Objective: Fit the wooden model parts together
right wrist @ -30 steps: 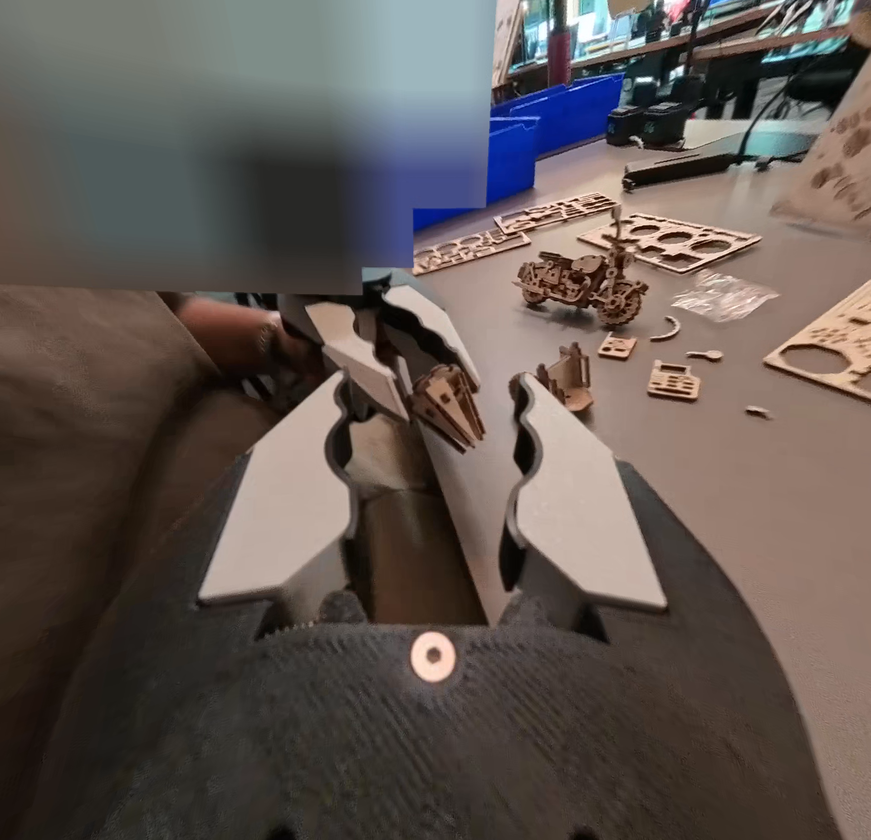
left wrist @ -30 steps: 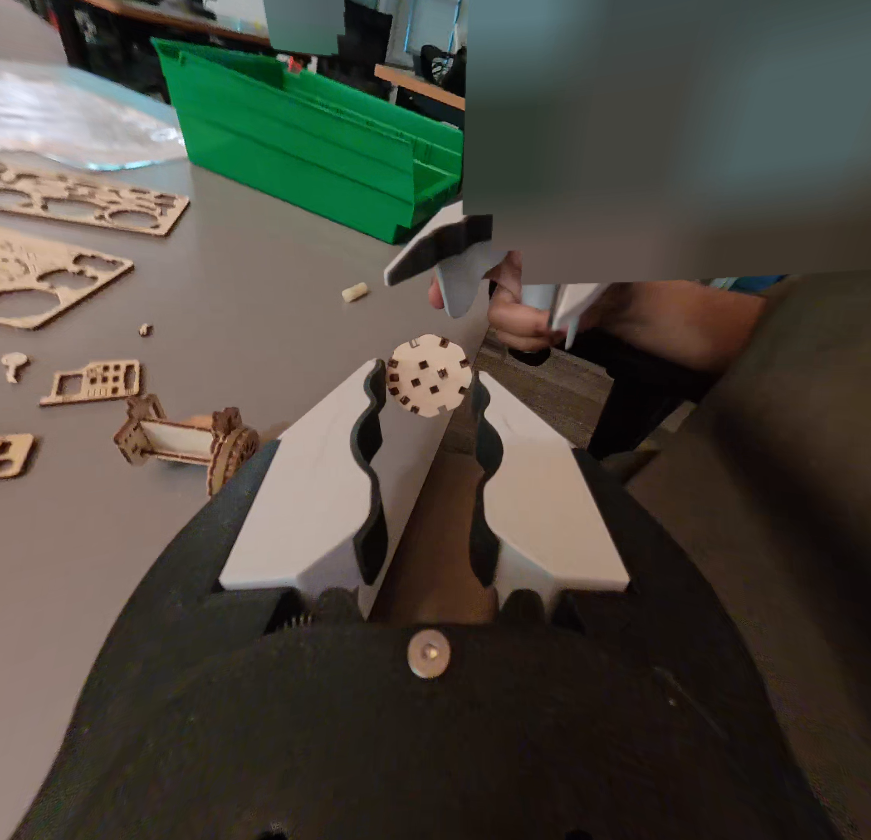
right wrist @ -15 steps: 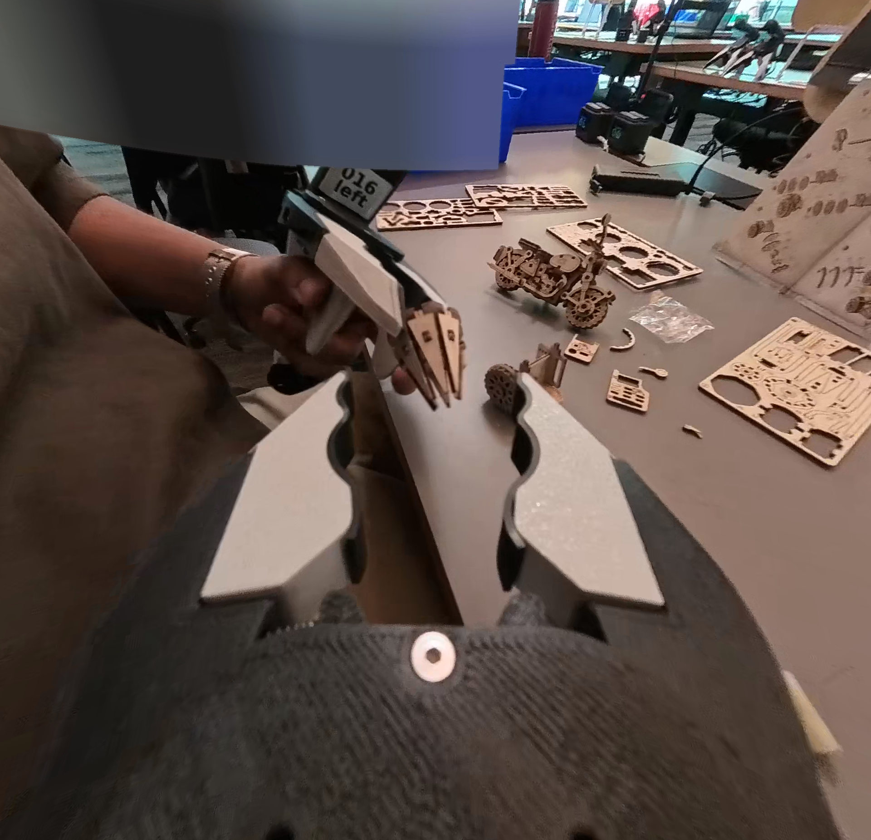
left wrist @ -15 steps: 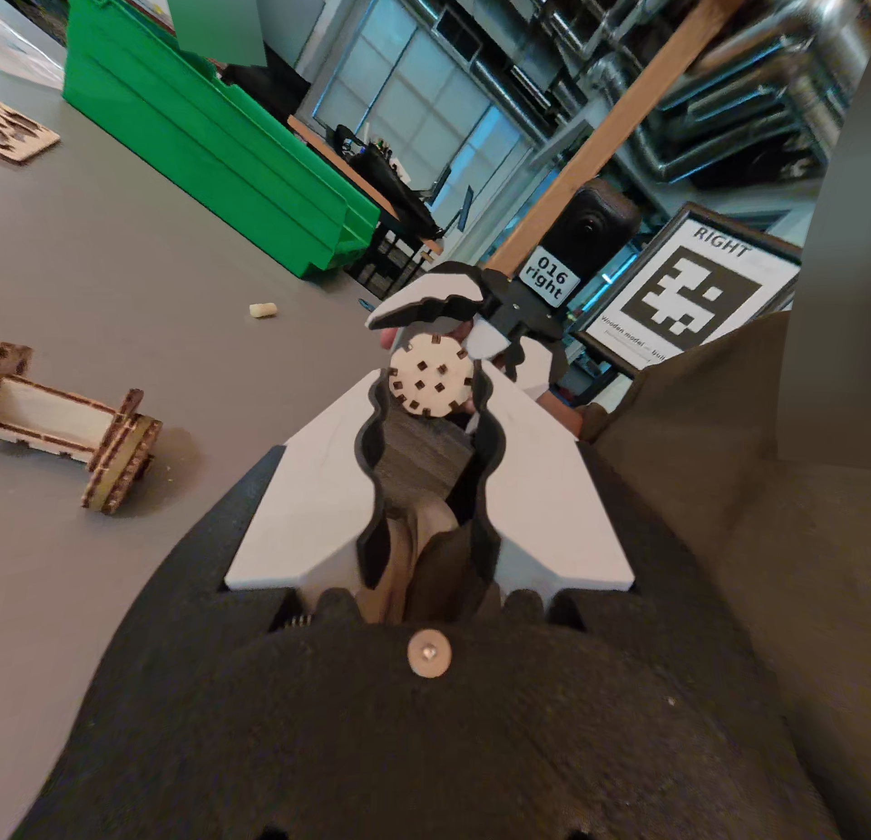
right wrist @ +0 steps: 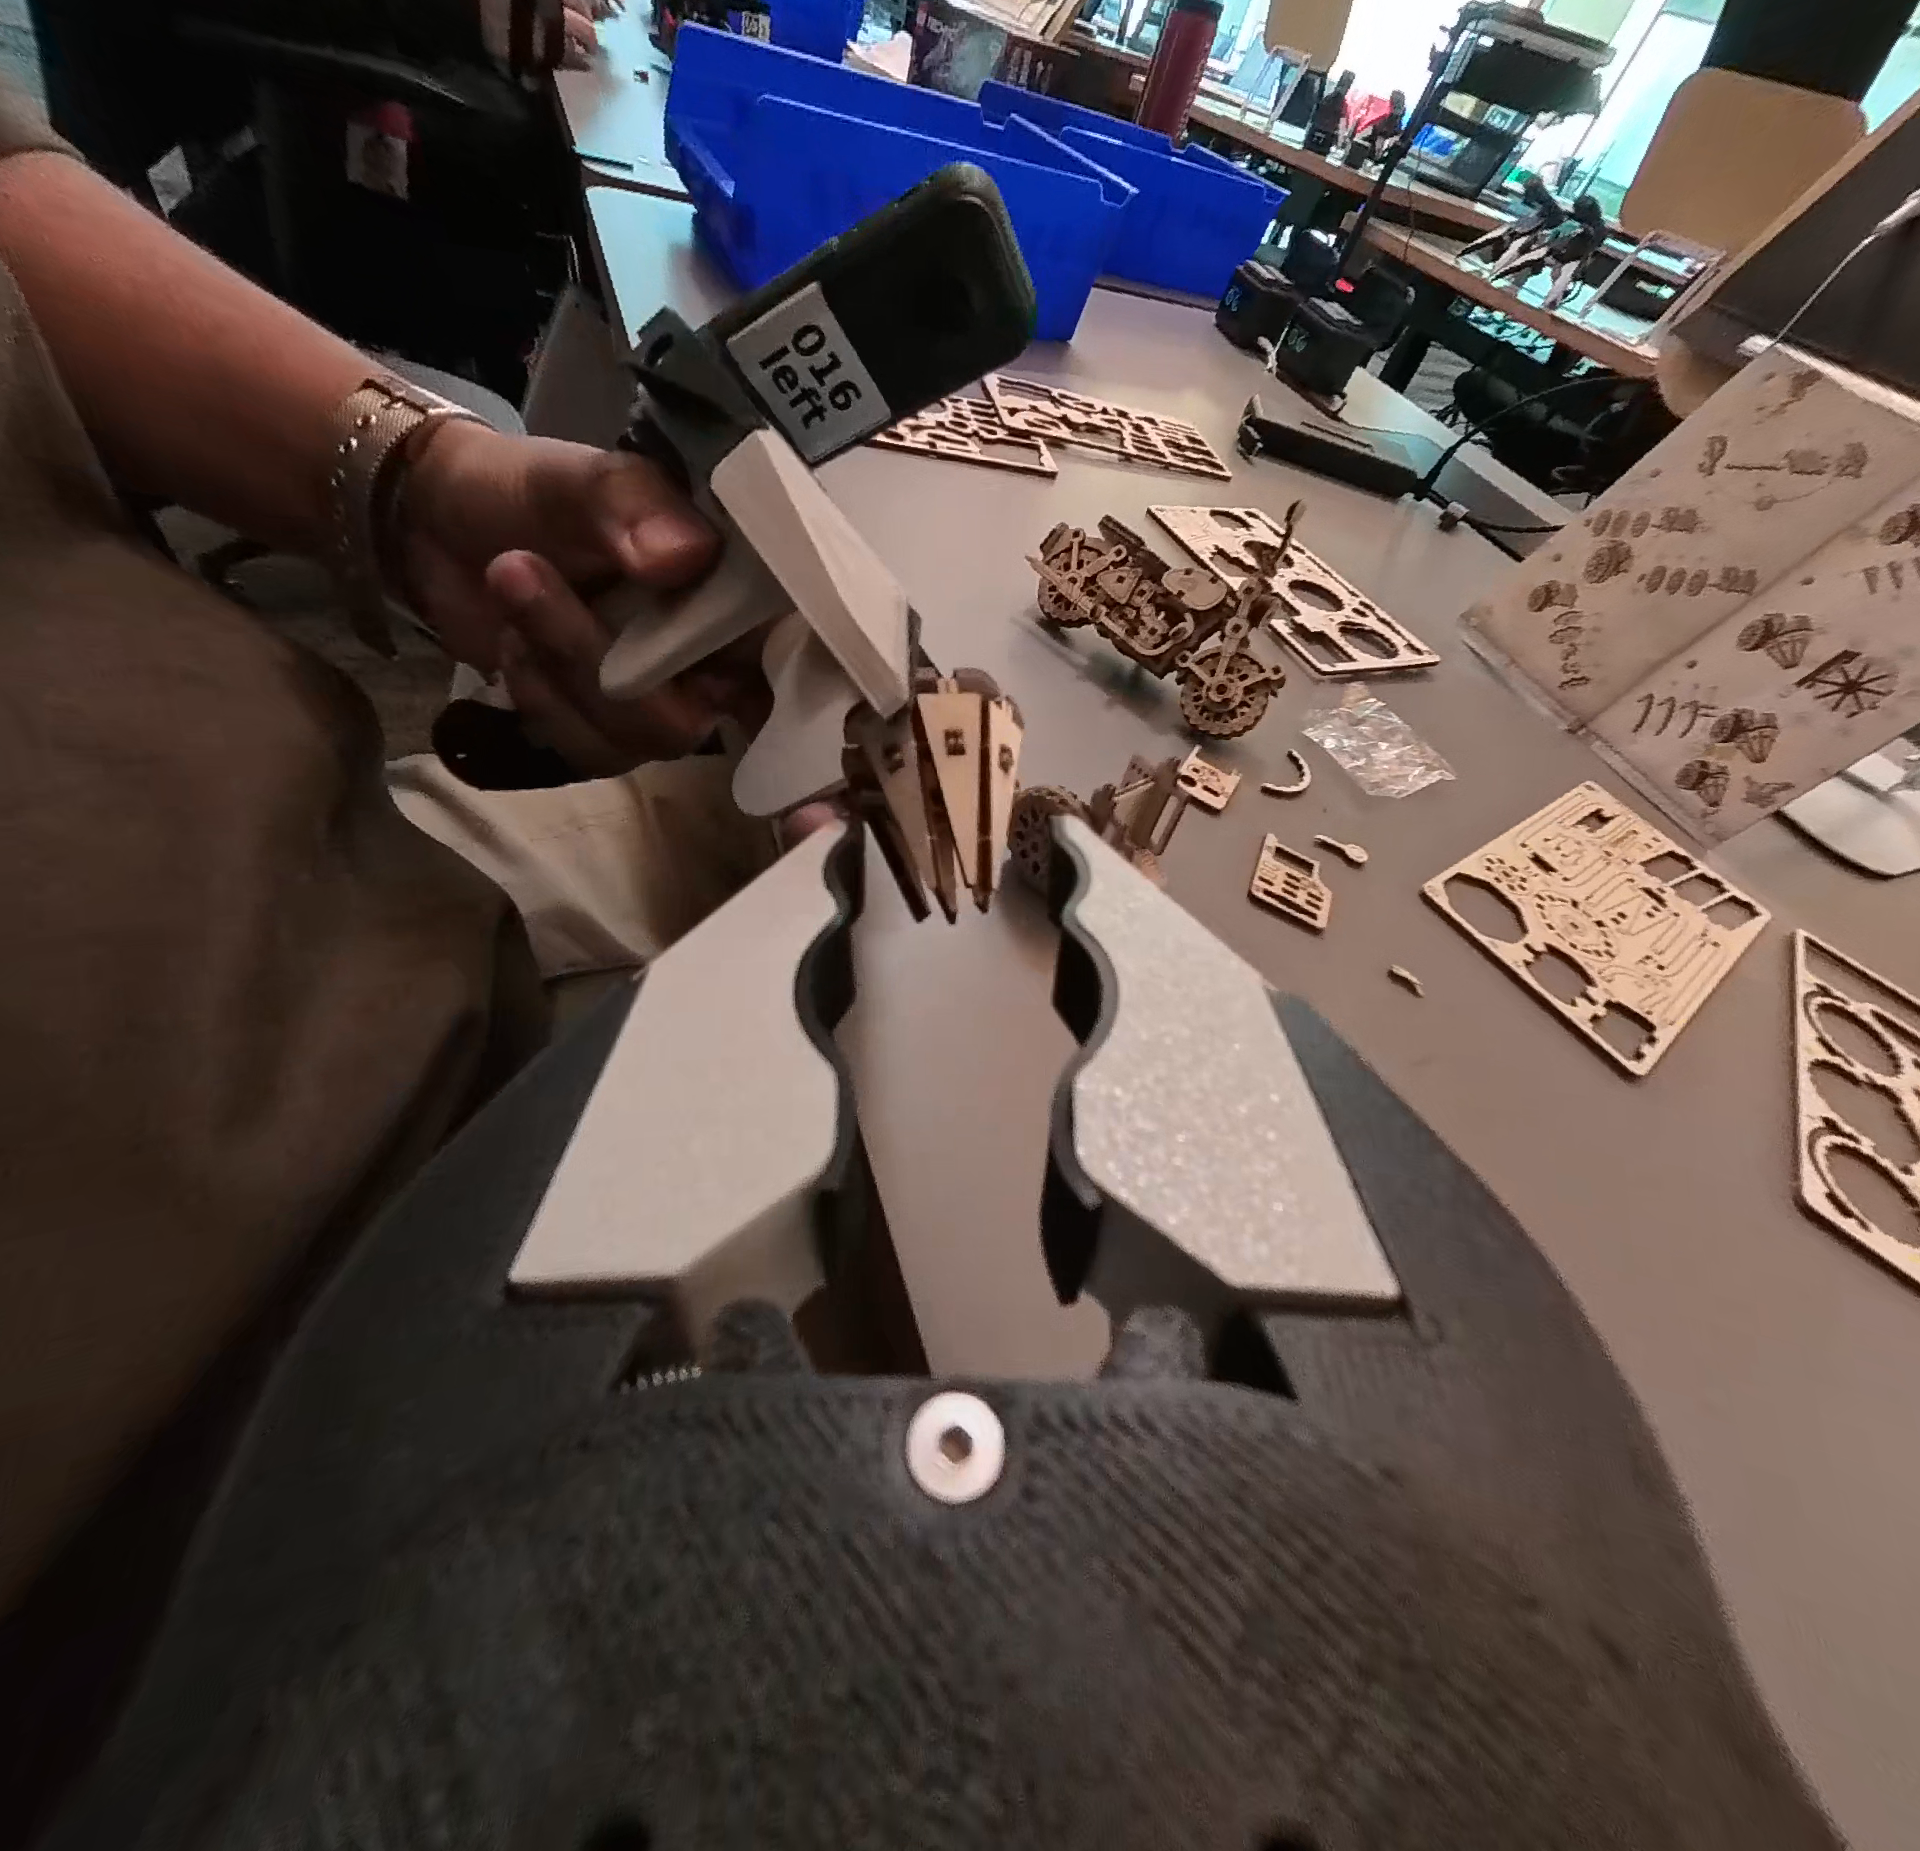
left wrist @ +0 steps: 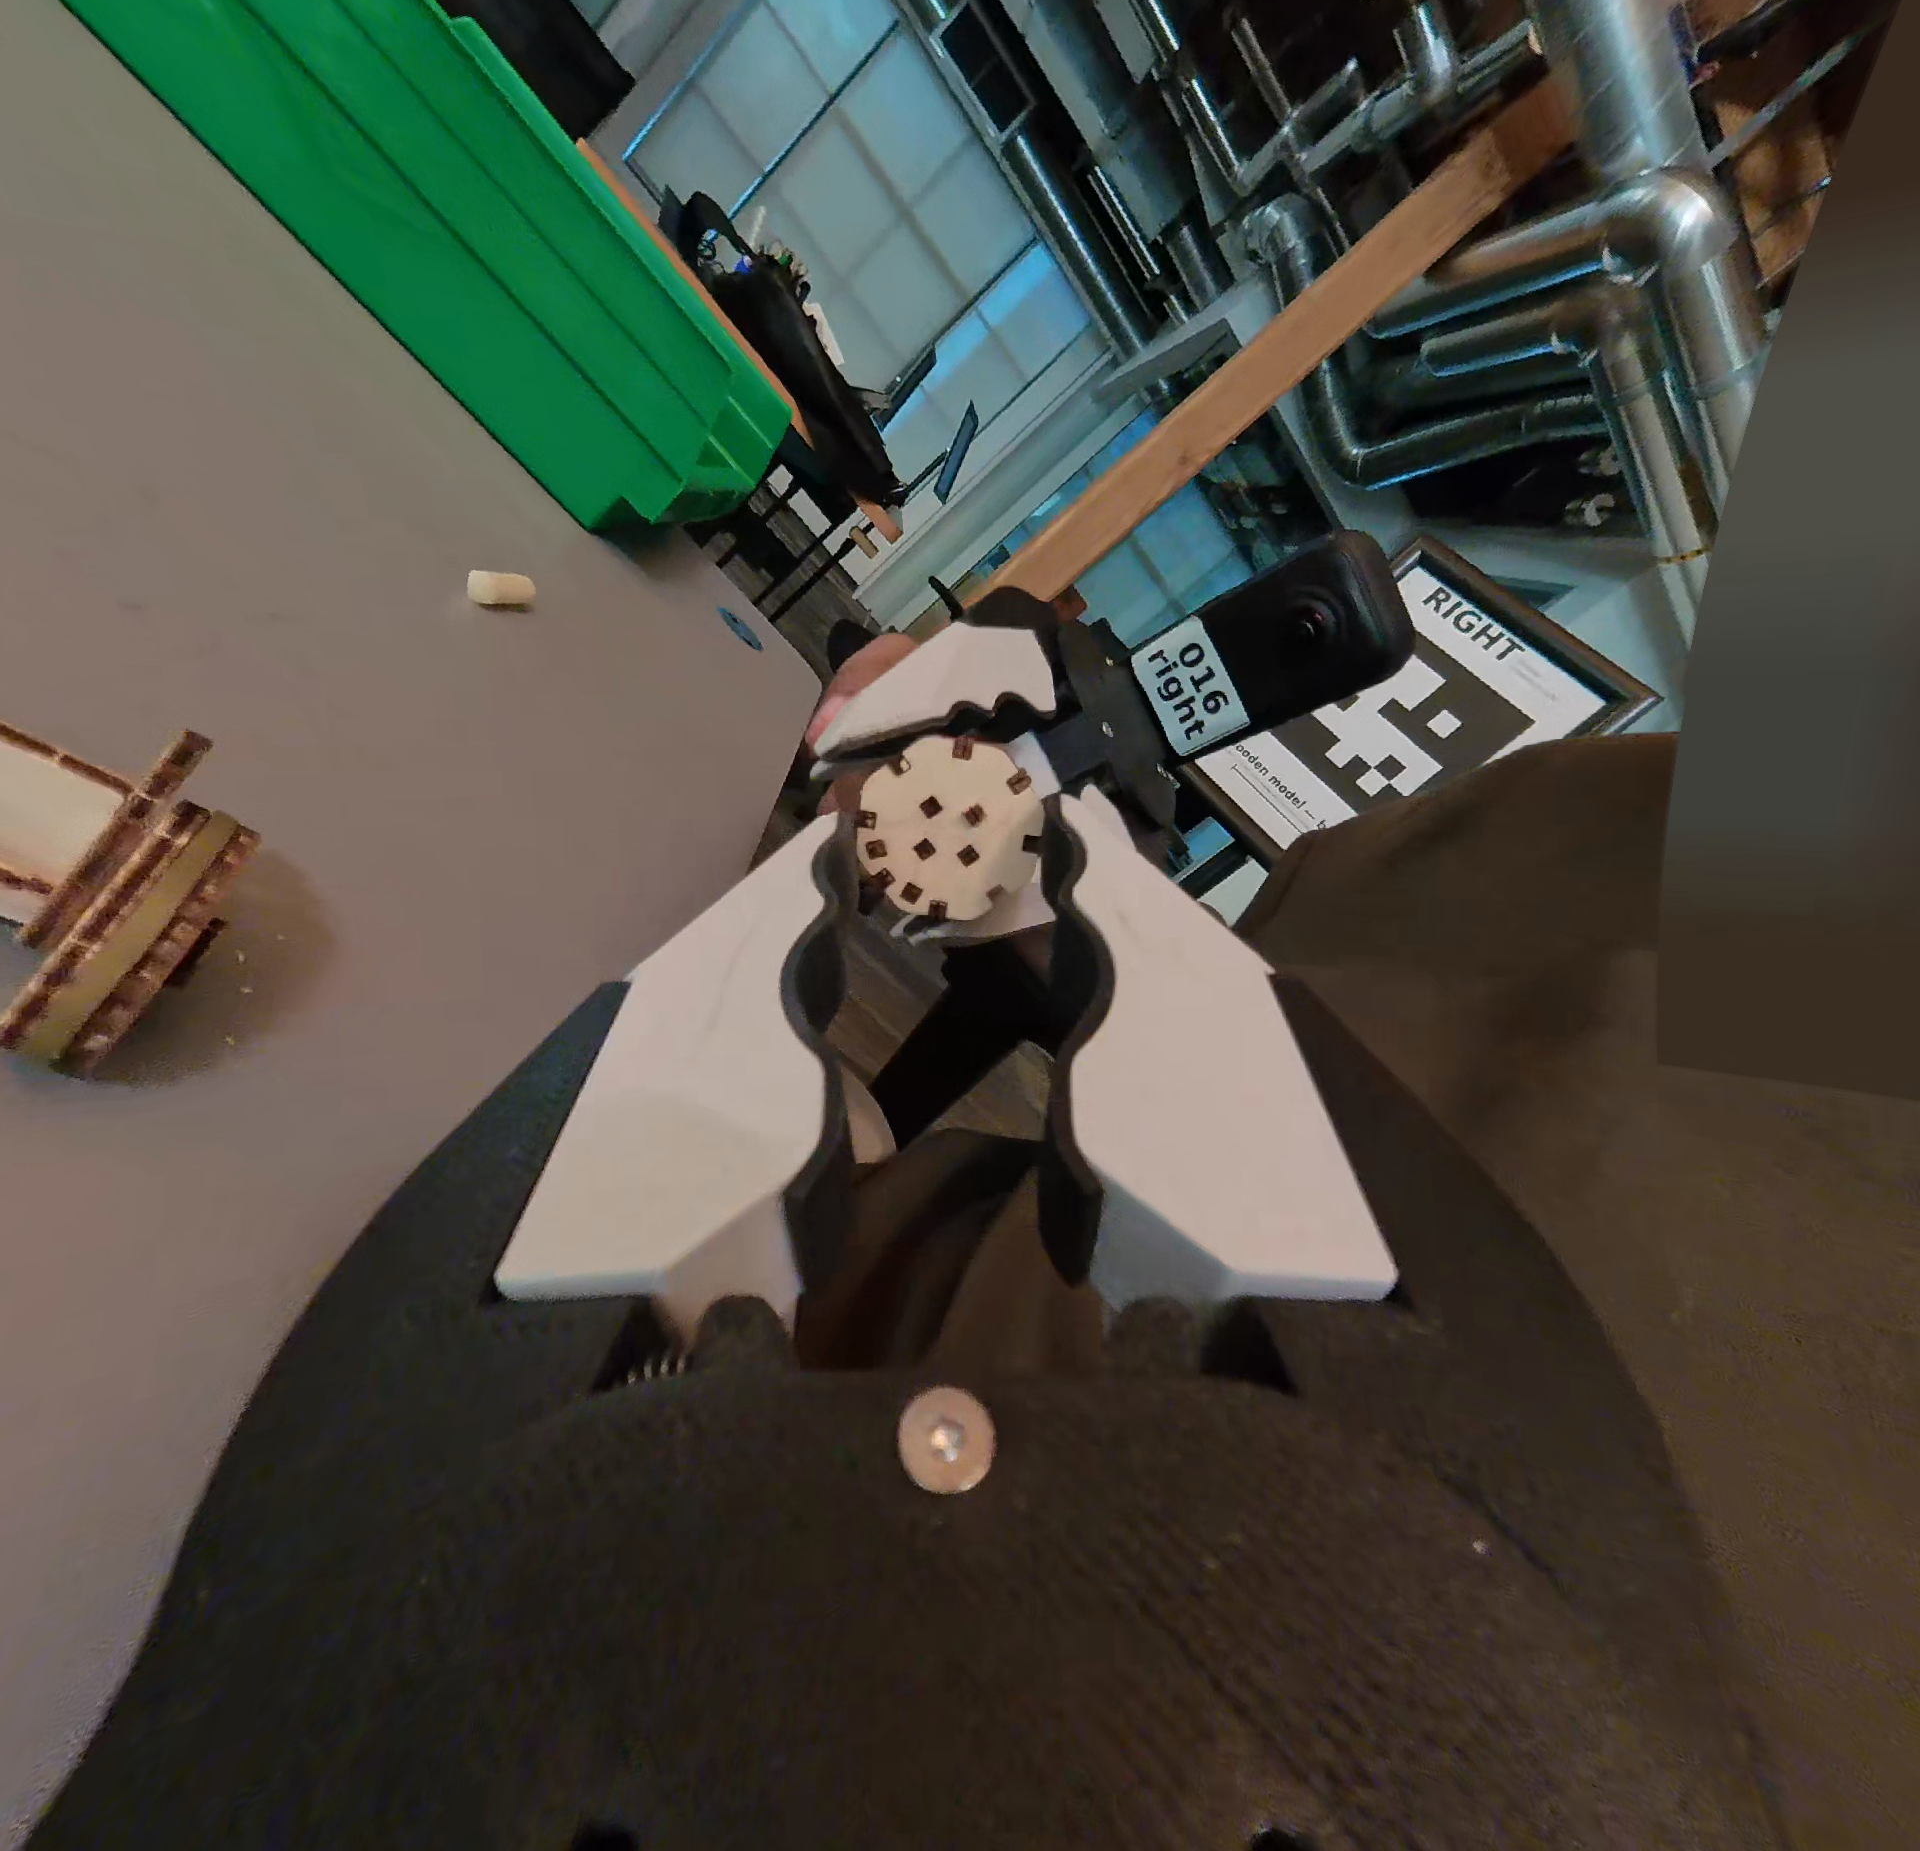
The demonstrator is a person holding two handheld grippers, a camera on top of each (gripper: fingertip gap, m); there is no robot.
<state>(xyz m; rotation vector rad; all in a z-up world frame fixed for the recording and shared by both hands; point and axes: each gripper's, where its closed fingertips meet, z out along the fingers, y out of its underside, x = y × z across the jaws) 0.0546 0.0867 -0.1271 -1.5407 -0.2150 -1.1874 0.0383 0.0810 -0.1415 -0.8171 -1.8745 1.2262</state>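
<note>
In the left wrist view, the left gripper (left wrist: pixel 948 866) is seen pinching a wooden part (left wrist: pixel 951 830) at its fingertips. The part's round, slotted end face is turned toward the camera, so its long axis runs away along the fingers. The right gripper (left wrist: pixel 935 726) is met just beyond the part, near its far end; whether it touches cannot be told. A wheel assembly (left wrist: pixel 99 902) lies on the counter (left wrist: pixel 312 430) at the left, with a green bin (left wrist: pixel 436 212) behind.

In the right wrist view, the right gripper (right wrist: pixel 951 882) is spread, with nothing held. The part (right wrist: pixel 935 778) is held by the left gripper (right wrist: pixel 883 731), its tapered end pointed down between the right fingertips. A motorcycle model (right wrist: pixel 1158 617) and cut sheets (right wrist: pixel 1590 918) lie farther off on the counter (right wrist: pixel 1558 1230).
</note>
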